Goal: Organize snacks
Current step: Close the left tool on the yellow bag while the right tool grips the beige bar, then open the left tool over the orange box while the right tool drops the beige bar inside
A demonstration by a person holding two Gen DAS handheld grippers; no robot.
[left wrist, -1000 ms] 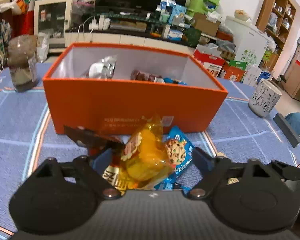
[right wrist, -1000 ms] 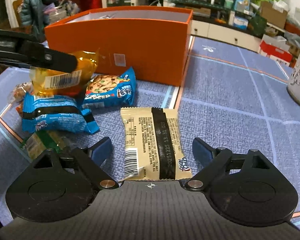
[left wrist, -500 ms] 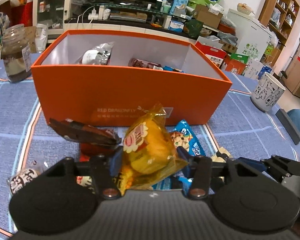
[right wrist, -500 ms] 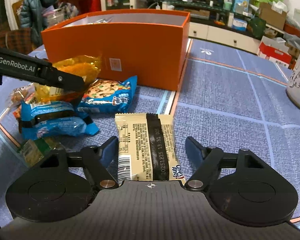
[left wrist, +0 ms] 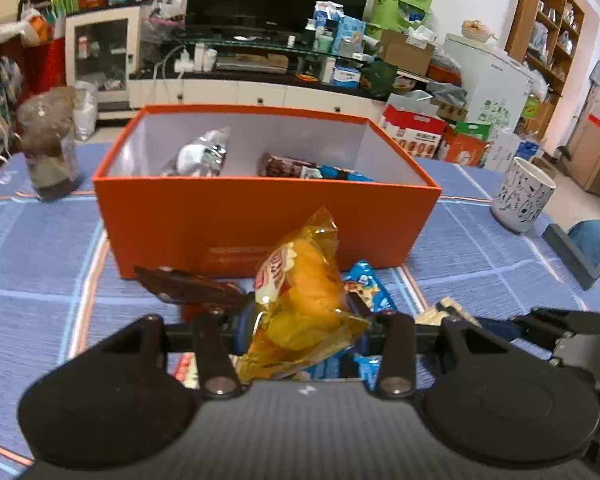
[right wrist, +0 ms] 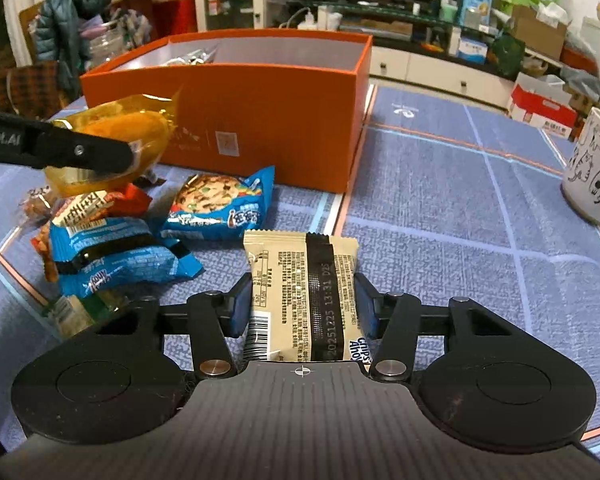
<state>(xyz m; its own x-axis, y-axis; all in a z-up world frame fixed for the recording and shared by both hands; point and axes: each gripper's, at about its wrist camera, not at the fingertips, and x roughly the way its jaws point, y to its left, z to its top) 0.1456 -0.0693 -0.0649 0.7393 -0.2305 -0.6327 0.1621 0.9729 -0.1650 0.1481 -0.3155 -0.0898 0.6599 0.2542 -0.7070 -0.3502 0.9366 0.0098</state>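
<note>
Risks: our left gripper point(left wrist: 304, 320), jaws just closed, pinches yellow snack bag point(left wrist: 300, 304) before orange box point(left wrist: 260, 220); slick film may slip. Right gripper point(right wrist: 302, 308), also just closed, squeezes beige cookie packet point(right wrist: 304, 280) on blue tablecloth point(right wrist: 440, 220); cookies may crush.

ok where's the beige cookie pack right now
Right wrist view, bottom centre: the beige pack lies on the blue cloth between the right gripper's pads.

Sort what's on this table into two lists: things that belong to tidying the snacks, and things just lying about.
Belongs to the job:
- open orange cardboard box
- yellow translucent snack bag
- beige cookie packet with black stripe
- blue cookie packets

Lying about:
- white patterned cup
- clear jar with dark contents
</note>
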